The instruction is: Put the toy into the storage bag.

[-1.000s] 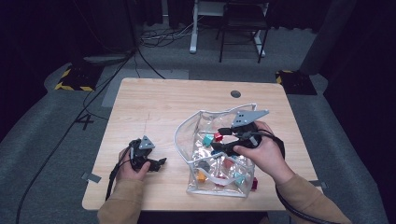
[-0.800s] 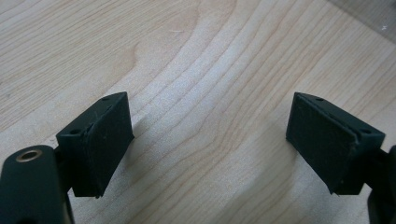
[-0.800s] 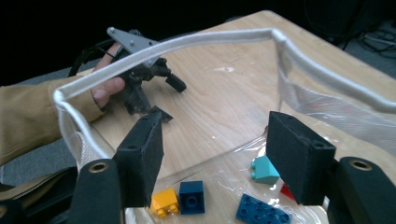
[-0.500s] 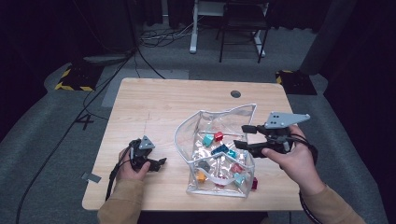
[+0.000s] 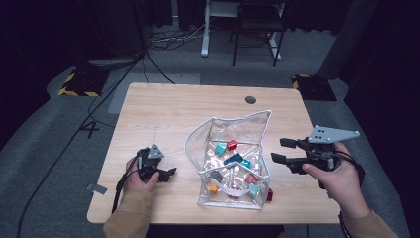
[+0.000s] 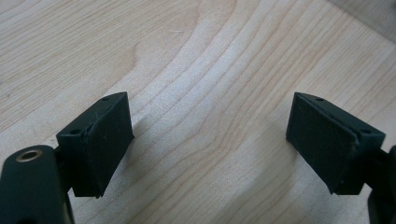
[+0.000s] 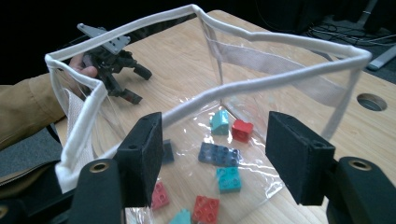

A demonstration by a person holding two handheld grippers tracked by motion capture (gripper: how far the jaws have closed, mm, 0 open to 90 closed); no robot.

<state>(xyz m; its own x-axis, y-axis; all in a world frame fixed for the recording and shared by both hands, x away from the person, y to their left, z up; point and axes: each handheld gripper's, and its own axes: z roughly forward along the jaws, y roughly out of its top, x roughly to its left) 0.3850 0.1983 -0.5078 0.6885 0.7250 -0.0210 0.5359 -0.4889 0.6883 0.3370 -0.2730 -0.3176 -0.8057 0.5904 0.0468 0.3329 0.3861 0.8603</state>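
Observation:
A clear plastic pouch (image 5: 247, 126) with white trim stands open on the wooden table (image 5: 173, 114). Several coloured bricks lie in it, among them a teal brick (image 5: 220, 148), a red brick (image 5: 231, 145) and a dark blue brick (image 5: 233, 159). My right gripper (image 5: 279, 149) is held just right of the pouch, jaws open and pointing at its side, nothing between them. In the right gripper view its jaws (image 7: 215, 158) frame the pouch's white rim (image 7: 261, 74) and the bricks (image 7: 219, 155). My left gripper (image 5: 167, 175) rests low over the table left of the pouch, open over bare wood (image 6: 210, 140).
A round cable hole (image 5: 250, 99) sits in the table's far right part. A grey tag (image 5: 97, 188) lies by the front left corner. Behind the table stand a chair (image 5: 257, 29) and cables on the floor. Bare wood lies between the pouch and the far edge.
My right gripper has drawn away to the right, from over the pouch's far rim to open space beside its right side, still open. The left gripper and the pouch have stayed put.

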